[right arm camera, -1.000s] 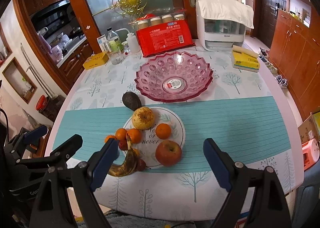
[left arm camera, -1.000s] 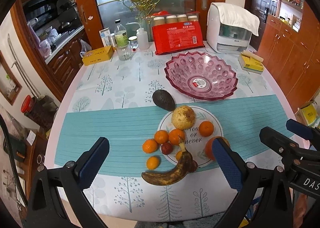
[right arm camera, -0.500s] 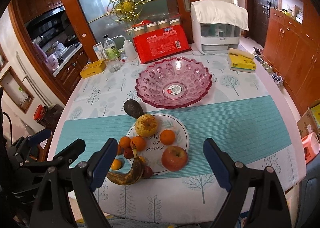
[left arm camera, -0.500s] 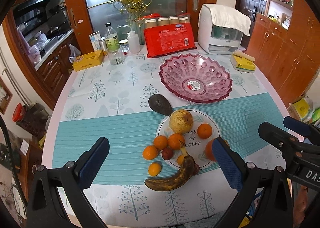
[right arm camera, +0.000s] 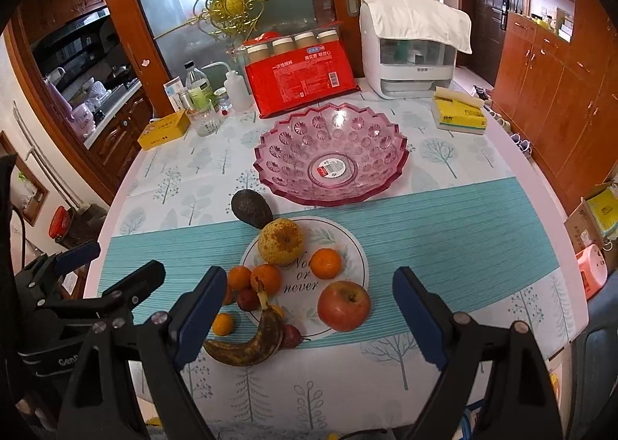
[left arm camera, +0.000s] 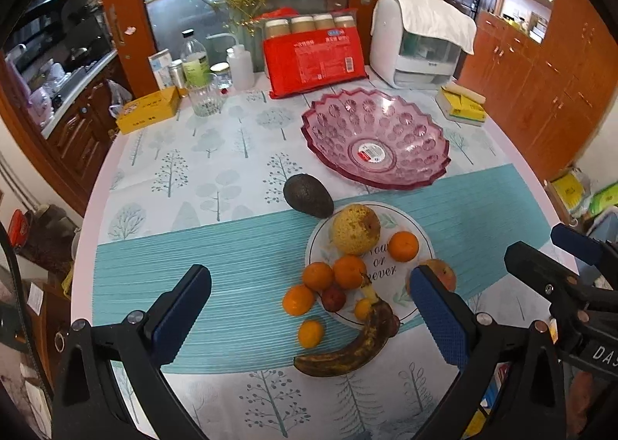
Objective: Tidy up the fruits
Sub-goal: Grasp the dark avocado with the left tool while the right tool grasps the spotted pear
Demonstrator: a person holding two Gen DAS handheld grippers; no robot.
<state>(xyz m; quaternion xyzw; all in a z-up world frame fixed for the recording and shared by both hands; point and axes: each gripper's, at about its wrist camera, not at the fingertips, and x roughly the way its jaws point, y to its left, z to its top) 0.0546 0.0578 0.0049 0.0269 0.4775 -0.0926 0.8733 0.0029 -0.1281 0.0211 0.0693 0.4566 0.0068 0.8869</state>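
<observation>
Both claws wide apart and holding nothing: left gripper (left arm camera: 309,318) hovering above the near edge of the table (left arm camera: 162,154), blue pads (left arm camera: 181,308) spread either side of the fruit cluster; right gripper (right arm camera: 309,318) likewise above the near edge, pads (right arm camera: 419,318) well apart, framing the apple (right arm camera: 343,305). Fruit gathered on and around a round white printed mat (right arm camera: 347,243) on the teal runner (right arm camera: 463,220): spotted yellow pear (right arm camera: 280,241) at the mat's far side, dark avocado (right arm camera: 251,207) just behind it, touching or nearly so; one mandarin (right arm camera: 326,263) alone on the mat, apple nearer the edge to the right. Two more mandarins (left arm camera: 334,274) side by side at the mat's left rim, a third (left arm camera: 298,299) and a smaller fourth (left arm camera: 310,333) off the mat on the runner. Small red fruit (left arm camera: 333,297) tucked among them. Overripe brown banana (left arm camera: 347,347) curving across the near rim, stem up toward the mandarins. Pink glass bowl (right arm camera: 332,154) empty, upright, beyond the mat toward the table's far side. Behind it a red package (right arm camera: 303,81), a white appliance (right arm camera: 411,50) under a cloth, bottles and a yellow box (right arm camera: 164,130) at far left.
</observation>
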